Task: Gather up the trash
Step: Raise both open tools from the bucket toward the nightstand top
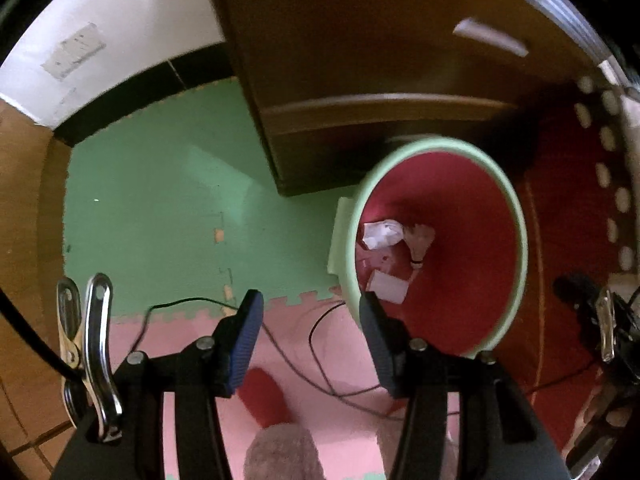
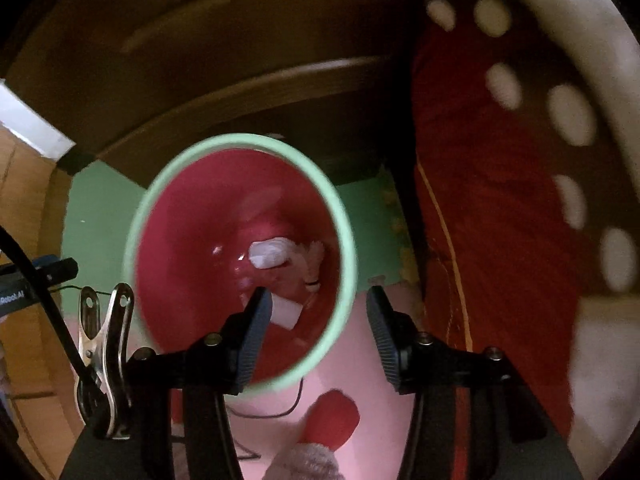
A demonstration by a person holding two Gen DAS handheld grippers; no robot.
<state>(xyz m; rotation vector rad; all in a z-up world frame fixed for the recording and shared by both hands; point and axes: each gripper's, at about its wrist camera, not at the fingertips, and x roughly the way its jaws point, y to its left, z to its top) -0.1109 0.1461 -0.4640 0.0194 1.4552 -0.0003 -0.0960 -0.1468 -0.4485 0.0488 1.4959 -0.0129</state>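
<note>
A trash bin with a pale green rim point(image 1: 516, 216) and red inside stands on the foam floor mat; it also shows in the right wrist view point(image 2: 344, 240). Crumpled white paper point(image 1: 382, 234) and flat white scraps point(image 1: 390, 286) lie at its bottom, also in the right wrist view point(image 2: 270, 256). My left gripper point(image 1: 310, 320) is open and empty, left of and above the bin's near rim. My right gripper point(image 2: 316, 312) is open and empty, held over the bin's near right rim.
A dark wooden cabinet point(image 1: 360, 60) stands just behind the bin. A red cloth with a white dotted border point(image 2: 500, 200) hangs at the right. Thin black cables point(image 1: 320, 360) run over the pink and green mat point(image 1: 160, 220). A red slipper point(image 1: 266, 396) is below.
</note>
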